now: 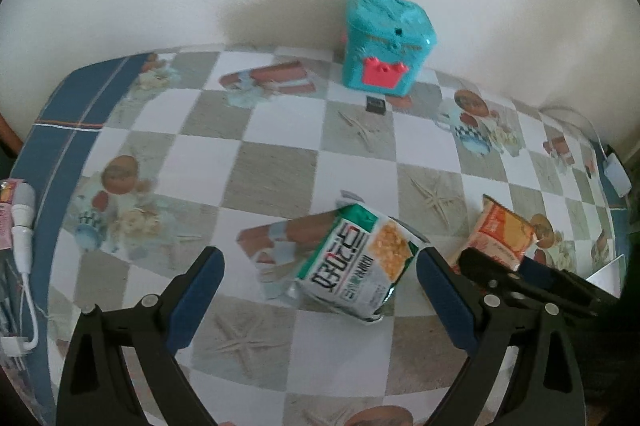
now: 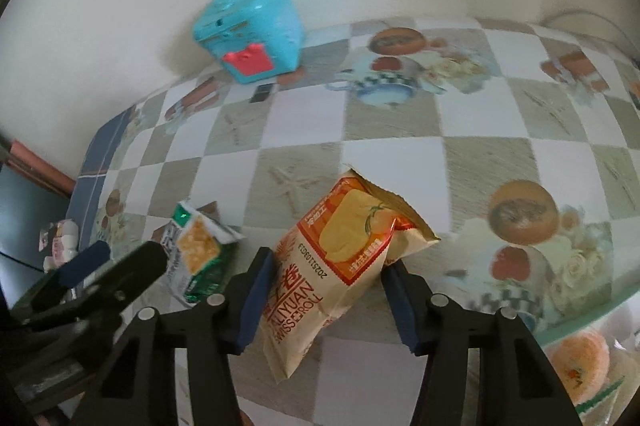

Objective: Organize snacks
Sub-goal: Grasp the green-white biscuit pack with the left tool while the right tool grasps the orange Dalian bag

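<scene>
A green and white snack packet (image 1: 352, 266) lies on the checked tablecloth (image 1: 280, 162). My left gripper (image 1: 320, 290) stands open around it; the packet sits close to the right-hand finger (image 1: 440, 298) and far from the other. An orange snack packet (image 2: 340, 258) sits tilted between the blue pads of my right gripper (image 2: 328, 298), which press its two sides. The left wrist view shows the same orange packet (image 1: 504, 234) in the right gripper (image 1: 500, 264). In the right wrist view the green packet (image 2: 196, 250) lies beside the left gripper (image 2: 124, 258).
A teal box with a red clasp (image 1: 384, 42) (image 2: 256, 26) stands at the back against the wall, a small black object (image 1: 376, 105) before it. A white cable and plug (image 1: 22, 226) hang at the left table edge. Another orange packet (image 2: 580, 366) lies at the lower right.
</scene>
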`<state>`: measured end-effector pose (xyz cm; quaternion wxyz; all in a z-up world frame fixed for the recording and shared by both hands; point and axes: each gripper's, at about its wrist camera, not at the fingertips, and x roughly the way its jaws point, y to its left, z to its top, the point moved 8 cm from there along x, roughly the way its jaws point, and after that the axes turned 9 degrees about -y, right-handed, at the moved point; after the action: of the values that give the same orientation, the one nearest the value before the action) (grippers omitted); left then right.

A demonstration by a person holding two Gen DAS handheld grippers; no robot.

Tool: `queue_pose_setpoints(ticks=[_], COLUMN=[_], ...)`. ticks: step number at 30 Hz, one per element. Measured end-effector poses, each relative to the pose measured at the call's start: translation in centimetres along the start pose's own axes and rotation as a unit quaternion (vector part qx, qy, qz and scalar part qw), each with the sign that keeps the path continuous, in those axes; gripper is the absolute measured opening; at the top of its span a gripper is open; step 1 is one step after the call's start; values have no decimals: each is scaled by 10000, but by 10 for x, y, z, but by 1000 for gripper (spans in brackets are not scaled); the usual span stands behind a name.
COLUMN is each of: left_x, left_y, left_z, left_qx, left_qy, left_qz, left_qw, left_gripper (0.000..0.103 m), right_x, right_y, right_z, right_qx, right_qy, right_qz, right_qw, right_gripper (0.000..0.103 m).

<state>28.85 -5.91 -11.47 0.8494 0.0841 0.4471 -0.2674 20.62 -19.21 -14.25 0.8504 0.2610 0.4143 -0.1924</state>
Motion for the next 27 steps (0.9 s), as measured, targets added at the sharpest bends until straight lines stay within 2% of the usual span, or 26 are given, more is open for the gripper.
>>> queue_pose_setpoints(ticks=[3, 9, 12, 19, 27], left_x=[8, 16, 17, 12, 9], left_y=[-4, -13, -15, -20, -28], left_z=[-4, -13, -14, -17, -25], left_qx=[23, 207, 230, 211, 500], left_qy=[62, 167, 184, 159, 1], left_qz=[8, -14, -33, -144, 73], left_qw=[10000, 9996, 9996, 9995, 9987], left_gripper=[96, 82, 67, 59, 59], right_x=[-2, -4, -5, -8, -12], right_y=[-7, -15, -15, -16, -14], right_z=[0, -1, 0, -1, -8], right_qx=[55, 128, 120, 128, 112], right_qy=[17, 35, 31, 73, 154], right_qz=[3, 26, 14, -8, 5], right_qw=[10000, 9999, 9999, 9999, 9998], right_gripper=[57, 57, 57, 57, 57])
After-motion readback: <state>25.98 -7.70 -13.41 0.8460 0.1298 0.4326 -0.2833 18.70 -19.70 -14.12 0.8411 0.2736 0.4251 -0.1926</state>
